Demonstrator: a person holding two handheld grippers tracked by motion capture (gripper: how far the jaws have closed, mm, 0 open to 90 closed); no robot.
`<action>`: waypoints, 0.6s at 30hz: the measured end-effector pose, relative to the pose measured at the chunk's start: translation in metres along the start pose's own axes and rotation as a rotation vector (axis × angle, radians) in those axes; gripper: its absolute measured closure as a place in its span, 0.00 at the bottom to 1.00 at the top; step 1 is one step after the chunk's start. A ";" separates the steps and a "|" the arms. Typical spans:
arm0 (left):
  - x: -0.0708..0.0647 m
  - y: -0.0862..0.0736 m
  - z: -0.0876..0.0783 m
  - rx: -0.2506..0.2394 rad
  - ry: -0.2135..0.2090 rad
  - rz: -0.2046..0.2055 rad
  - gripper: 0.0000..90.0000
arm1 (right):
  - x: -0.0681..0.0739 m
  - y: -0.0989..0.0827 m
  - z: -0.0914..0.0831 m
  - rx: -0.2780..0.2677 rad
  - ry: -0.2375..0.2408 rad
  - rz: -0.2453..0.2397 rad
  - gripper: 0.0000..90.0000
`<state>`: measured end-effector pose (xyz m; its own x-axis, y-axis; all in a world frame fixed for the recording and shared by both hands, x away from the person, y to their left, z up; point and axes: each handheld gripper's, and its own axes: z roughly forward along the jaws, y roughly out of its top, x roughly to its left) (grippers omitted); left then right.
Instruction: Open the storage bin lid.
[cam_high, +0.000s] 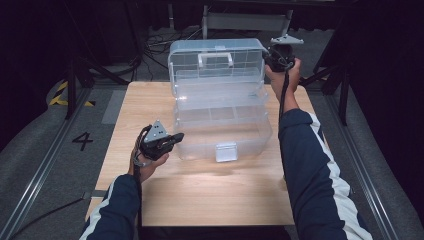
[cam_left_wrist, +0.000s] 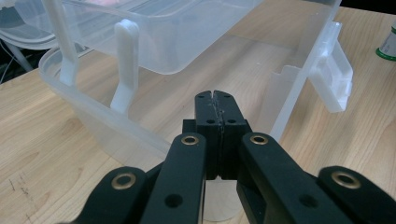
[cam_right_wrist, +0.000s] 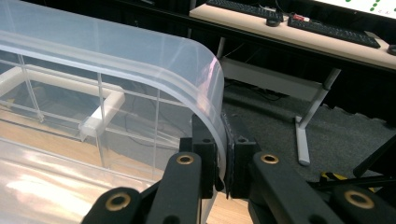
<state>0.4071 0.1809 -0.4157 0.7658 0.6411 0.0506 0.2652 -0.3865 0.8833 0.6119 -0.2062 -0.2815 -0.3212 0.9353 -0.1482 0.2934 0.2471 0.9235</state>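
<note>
Near the front left of the desk (cam_high: 200, 195), the left gripper (cam_left_wrist: 216, 100) has its jaws pressed together with nothing between them, just beside the clear plastic box (cam_high: 220, 132) — which sits open mid-desk, trays stepped back. Farther off, the right gripper (cam_right_wrist: 223, 140) pinches the raised lid (cam_right_wrist: 140, 51) at its rim.

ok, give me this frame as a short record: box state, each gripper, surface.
box: clear plastic tiered organiser box, lid raised upright, trays fanned out
box latch: white clasp on the front wall, hanging loose
left gripper: shut, holds nothing, close by the box's lower bin
right gripper: shut on the lid's rim at its corner
surface: light wooden table
</note>
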 end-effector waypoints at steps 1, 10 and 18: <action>0.000 0.000 0.000 -0.001 -0.002 -0.003 1.00 | 0.000 0.000 0.001 0.000 0.001 0.003 0.95; 0.001 -0.001 0.000 -0.005 -0.008 -0.005 1.00 | -0.001 0.003 0.011 0.012 0.006 0.010 0.95; 0.000 0.000 0.000 -0.006 -0.008 -0.009 1.00 | -0.002 0.004 0.017 0.018 0.005 0.013 0.95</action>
<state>0.4074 0.1811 -0.4162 0.7678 0.6395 0.0389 0.2685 -0.3764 0.8867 0.6290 -0.2029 -0.2832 -0.3220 0.9371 -0.1348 0.3139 0.2400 0.9186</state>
